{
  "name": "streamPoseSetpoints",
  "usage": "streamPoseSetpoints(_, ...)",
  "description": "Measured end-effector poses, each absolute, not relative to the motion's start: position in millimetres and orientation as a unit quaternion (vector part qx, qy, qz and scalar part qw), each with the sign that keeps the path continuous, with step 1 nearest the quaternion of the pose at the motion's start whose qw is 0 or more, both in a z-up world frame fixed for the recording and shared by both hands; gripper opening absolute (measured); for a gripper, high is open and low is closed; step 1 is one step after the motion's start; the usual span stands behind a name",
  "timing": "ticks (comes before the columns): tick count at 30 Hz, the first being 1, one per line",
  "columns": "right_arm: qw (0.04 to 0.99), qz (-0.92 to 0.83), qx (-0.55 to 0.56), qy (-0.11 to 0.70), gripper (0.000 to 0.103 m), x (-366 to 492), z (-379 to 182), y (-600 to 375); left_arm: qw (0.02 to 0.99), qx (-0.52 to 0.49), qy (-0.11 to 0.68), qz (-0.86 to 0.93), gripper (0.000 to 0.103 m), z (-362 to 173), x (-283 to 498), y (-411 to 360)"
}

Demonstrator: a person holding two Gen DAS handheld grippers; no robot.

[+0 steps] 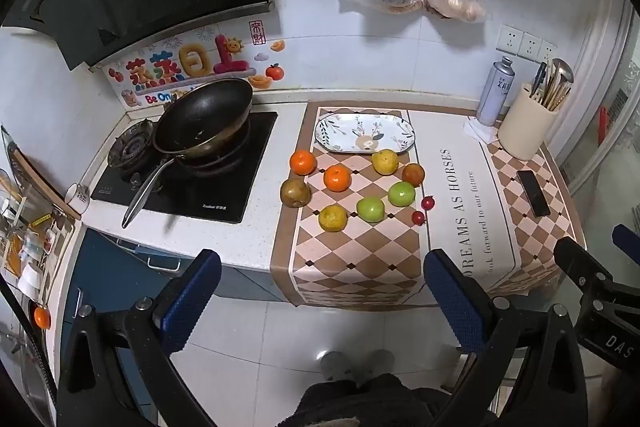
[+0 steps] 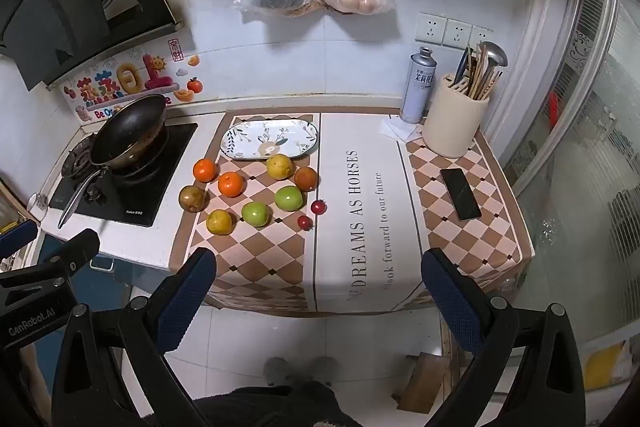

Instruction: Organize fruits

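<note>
At far left a black wok (image 2: pixel 128 133) sits on the stove (image 2: pixel 132 183), its handle reaching toward the table's front edge. Right of the stove, a checkered cloth (image 2: pixel 256 259) covers the table (image 1: pixel 256 251). A patterned oval plate (image 2: pixel 270 139) lies at the back of the cloth, with nothing on it. The fruits lie loose in front of the plate: a brown pear (image 2: pixel 192 198) at the cloth's left border, two oranges (image 2: pixel 205 170) (image 2: pixel 231 184), a yellow-orange fruit (image 2: pixel 219 221) nearest the front, two green apples (image 2: pixel 256 213) (image 2: pixel 288 197), a yellow fruit (image 2: pixel 279 166) just beside the plate's rim, a reddish-brown fruit (image 2: pixel 306 178), and two small red fruits (image 2: pixel 319 206) (image 2: pixel 305 221) at the right. None touches the plate's interior. Further right lie a dark phone (image 2: pixel 460 193), a spray can (image 2: pixel 418 85) and a cream utensil holder (image 2: pixel 454 123). The left gripper (image 1: pixel 320 303) hangs above the floor short of the table, fingers spread fully wide, holding nothing. The right gripper (image 2: pixel 318 301) is likewise short of the table edge, fingers fully apart and empty. Both are well apart from the fruits.
</note>
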State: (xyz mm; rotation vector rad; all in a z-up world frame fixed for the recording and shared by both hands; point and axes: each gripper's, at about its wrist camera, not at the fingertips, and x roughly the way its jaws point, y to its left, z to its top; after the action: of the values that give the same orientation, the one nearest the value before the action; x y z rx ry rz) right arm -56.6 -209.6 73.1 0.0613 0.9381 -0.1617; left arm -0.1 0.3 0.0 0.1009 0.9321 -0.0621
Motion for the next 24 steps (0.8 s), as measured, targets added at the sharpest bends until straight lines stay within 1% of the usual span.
streamPoseSetpoints(24,0.889,-0.073,0.039,0.45,0.103,-54.2,70.1,-211.6,0.891,0.051,0.45,-0.028,0.103,-0.3,0.6,0.0)
